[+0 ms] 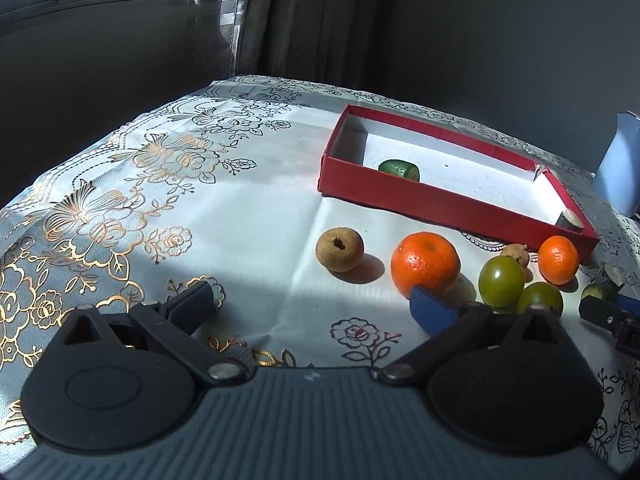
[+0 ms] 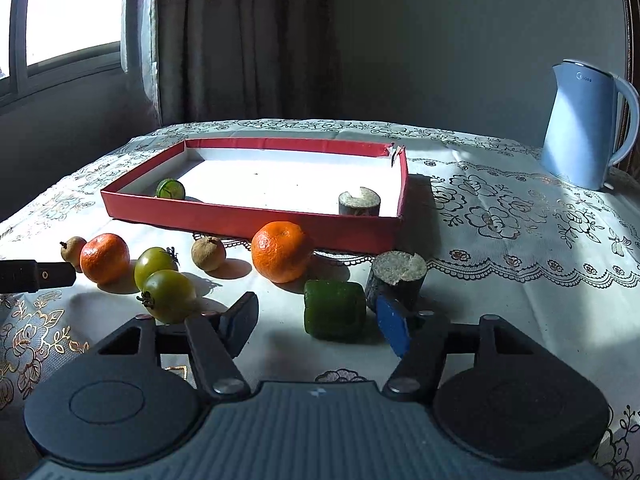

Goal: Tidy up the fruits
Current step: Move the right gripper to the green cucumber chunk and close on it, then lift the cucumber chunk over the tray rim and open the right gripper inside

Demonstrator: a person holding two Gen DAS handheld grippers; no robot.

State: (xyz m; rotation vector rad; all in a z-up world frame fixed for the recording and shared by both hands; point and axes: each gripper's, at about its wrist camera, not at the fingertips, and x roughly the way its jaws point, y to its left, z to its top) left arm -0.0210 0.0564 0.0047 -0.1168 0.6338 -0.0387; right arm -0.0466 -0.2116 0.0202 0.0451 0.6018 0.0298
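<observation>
The right gripper (image 2: 318,322) stood with jaws apart around a green cucumber chunk (image 2: 334,309); the left gripper (image 1: 312,306) gaped empty near the tablecloth's (image 1: 248,208) front edge.

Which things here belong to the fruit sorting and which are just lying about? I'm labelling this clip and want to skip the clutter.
Part of the job:
- red tray, with a green piece and a grey-brown stub inside
- two oranges
- two green tomatoes
- two brown fruits
- green chunk and grey-brown stub, both outside the tray

Just lying about:
- blue kettle
- tablecloth
- curtain
</observation>
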